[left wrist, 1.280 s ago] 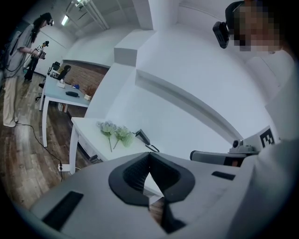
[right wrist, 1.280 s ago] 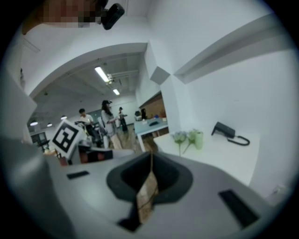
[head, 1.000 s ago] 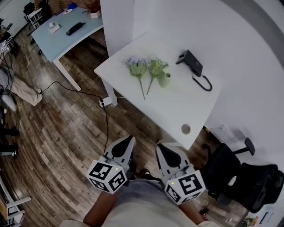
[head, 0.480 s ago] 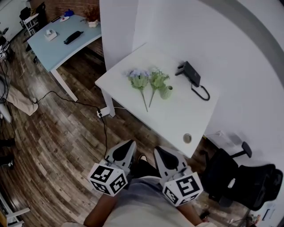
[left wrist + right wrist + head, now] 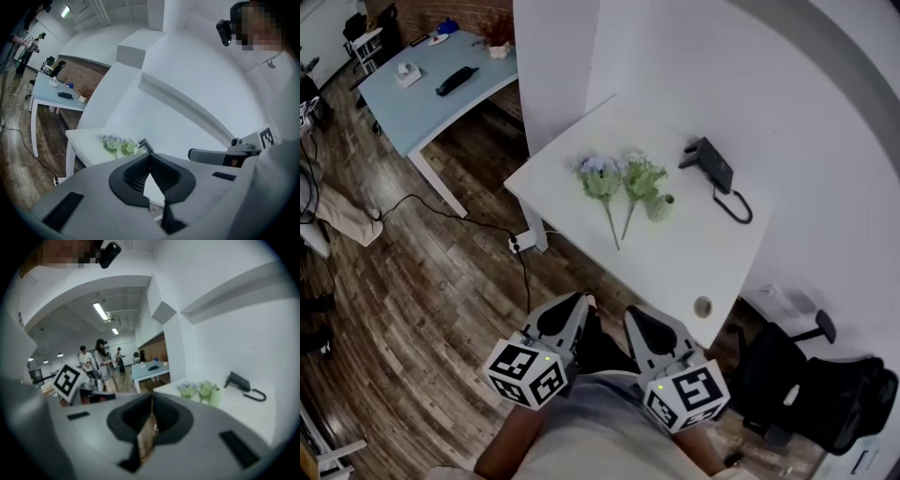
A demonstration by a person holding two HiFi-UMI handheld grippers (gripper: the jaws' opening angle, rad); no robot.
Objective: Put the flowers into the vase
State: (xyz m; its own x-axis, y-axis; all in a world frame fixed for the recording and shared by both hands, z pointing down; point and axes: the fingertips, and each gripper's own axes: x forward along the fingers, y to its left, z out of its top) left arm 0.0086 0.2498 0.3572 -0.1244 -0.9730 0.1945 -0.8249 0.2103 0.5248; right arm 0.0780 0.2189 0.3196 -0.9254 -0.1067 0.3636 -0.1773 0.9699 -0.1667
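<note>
My left gripper [image 5: 575, 302] and right gripper [image 5: 635, 313] have empty, pinched-together fingers, so I'd spread them while nearing the flowers [image 5: 602, 178] at 12 o'clock beside the vase [image 5: 660, 206].

Blue artificial flower sprig [image 5: 601, 178] left of green sprig [image 5: 639, 178] on white rectangular worktop [image 5: 675, 258], small green vase [image 5: 660, 207] just right, black corded box [image 5: 710, 162] beyond

White desk [image 5: 684, 267]. On it lie lilac-blue flowers [image 5: 598, 172] and whitish-green flowers [image 5: 639, 176], both green-stemmed, and a pale green vase [image 5: 660, 207]. At 1 o'clock of them is a black device [image 5: 711, 164]. Brown wood-grain floor [image 5: 422, 300]. The grey left tool [image 5: 581, 300] and right tool [image 5: 630, 311] bear black-and-white square markers.
</note>
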